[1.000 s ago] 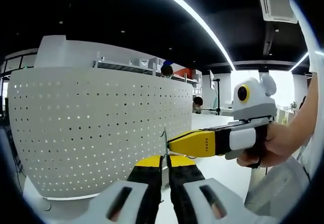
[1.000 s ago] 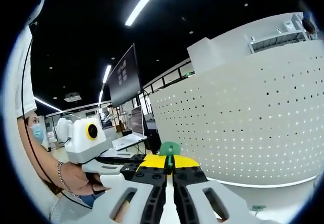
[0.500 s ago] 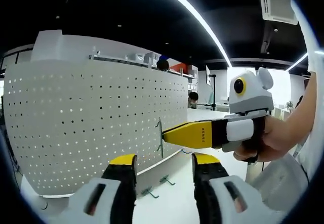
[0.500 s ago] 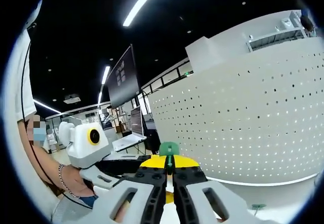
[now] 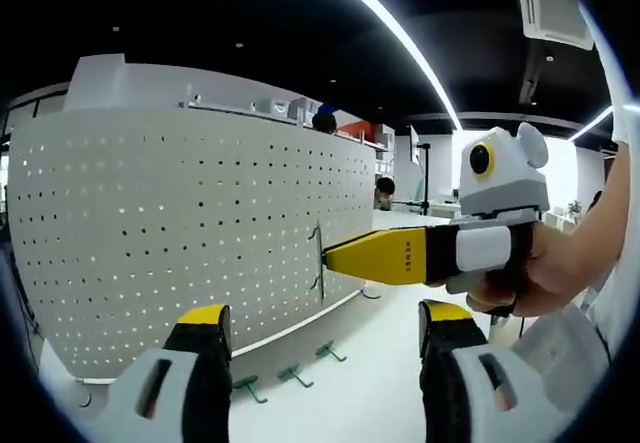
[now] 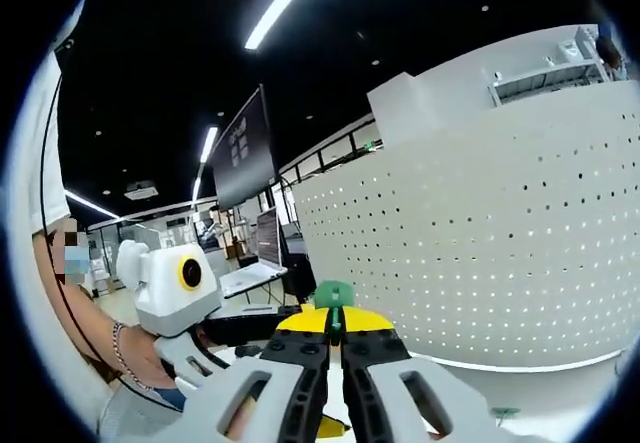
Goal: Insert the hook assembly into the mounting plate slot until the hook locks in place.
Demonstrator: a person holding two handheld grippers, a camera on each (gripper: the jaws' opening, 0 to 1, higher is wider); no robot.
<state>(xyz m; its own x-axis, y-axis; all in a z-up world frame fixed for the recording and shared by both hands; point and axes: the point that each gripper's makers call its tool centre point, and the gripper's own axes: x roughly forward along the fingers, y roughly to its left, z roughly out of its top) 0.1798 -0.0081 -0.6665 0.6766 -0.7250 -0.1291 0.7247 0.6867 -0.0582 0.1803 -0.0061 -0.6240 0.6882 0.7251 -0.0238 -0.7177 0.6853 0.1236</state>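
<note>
The white perforated mounting plate point(image 5: 170, 243) stands upright on the table, and it rises on the right in the right gripper view point(image 6: 480, 253). My right gripper point(image 5: 330, 256) reaches in from the right, shut on a thin green hook point(image 5: 319, 259) that stands upright close to the plate's right end. In its own view the right gripper point(image 6: 335, 325) pinches the hook's green head point(image 6: 334, 296) between closed jaws. My left gripper point(image 5: 325, 315) is open wide below the hook, with nothing between its fingers. Its white body point(image 6: 175, 283) shows at the left, held in a hand.
Three spare green hooks point(image 5: 292, 373) lie on the white table in front of the plate's base. Another green hook point(image 6: 500, 415) lies near the plate's foot. A monitor point(image 6: 245, 153) and desks stand behind. A person's forearm point(image 5: 590, 253) is at the right.
My left gripper has gone from shut beside the hook to wide open and has drawn back a little. The right gripper keeps its hold on the hook near the plate.
</note>
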